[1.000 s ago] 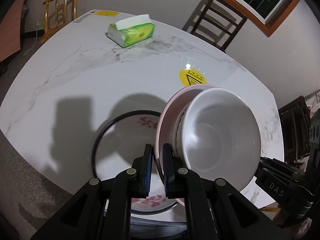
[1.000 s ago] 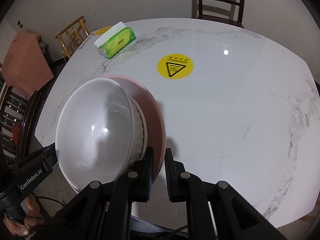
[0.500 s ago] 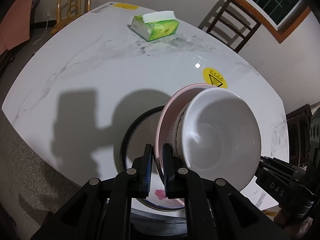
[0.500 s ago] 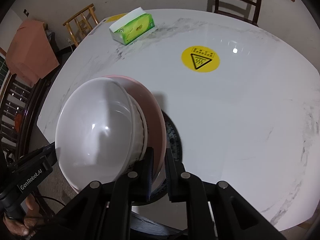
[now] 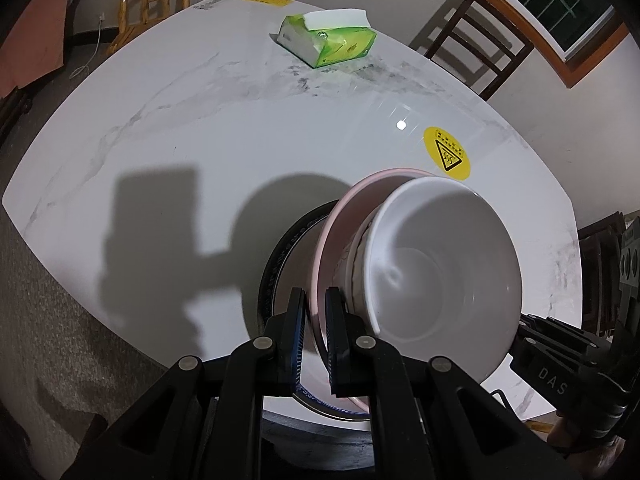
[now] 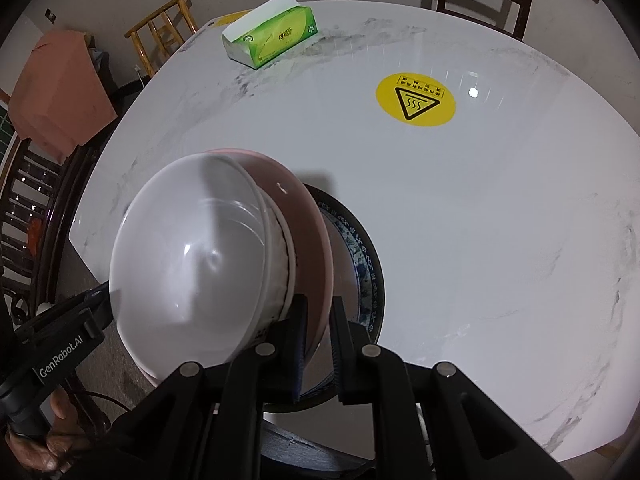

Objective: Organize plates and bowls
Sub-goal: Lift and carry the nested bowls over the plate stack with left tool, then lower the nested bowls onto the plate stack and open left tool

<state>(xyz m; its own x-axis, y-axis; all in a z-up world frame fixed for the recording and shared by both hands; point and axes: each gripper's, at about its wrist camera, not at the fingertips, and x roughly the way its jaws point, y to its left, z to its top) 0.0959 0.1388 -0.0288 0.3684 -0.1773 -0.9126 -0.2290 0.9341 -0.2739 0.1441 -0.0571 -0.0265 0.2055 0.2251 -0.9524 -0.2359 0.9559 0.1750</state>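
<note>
A pink plate (image 5: 326, 256) (image 6: 310, 216) carries stacked white bowls (image 5: 440, 276) (image 6: 188, 256) and hangs tilted just above a dark-rimmed patterned plate (image 5: 276, 268) (image 6: 370, 260) lying on the white marble table (image 5: 200, 128). My left gripper (image 5: 315, 304) is shut on the pink plate's rim on one side. My right gripper (image 6: 319, 310) is shut on the rim on the opposite side. Each gripper's black body shows at the edge of the other's view, past the bowls. The stack hides most of the patterned plate.
A green tissue box (image 5: 332, 40) (image 6: 272, 38) lies at the far side of the table, and a yellow warning sticker (image 5: 448, 154) (image 6: 416, 100) is stuck near the middle. Wooden chairs (image 5: 476, 36) stand around the table. The table's near edge runs just under the patterned plate.
Both grippers have carried the pink plate and bowls sideways and down, over the dark-rimmed plate, which now lies mostly beneath the stack. Both grips are unchanged.
</note>
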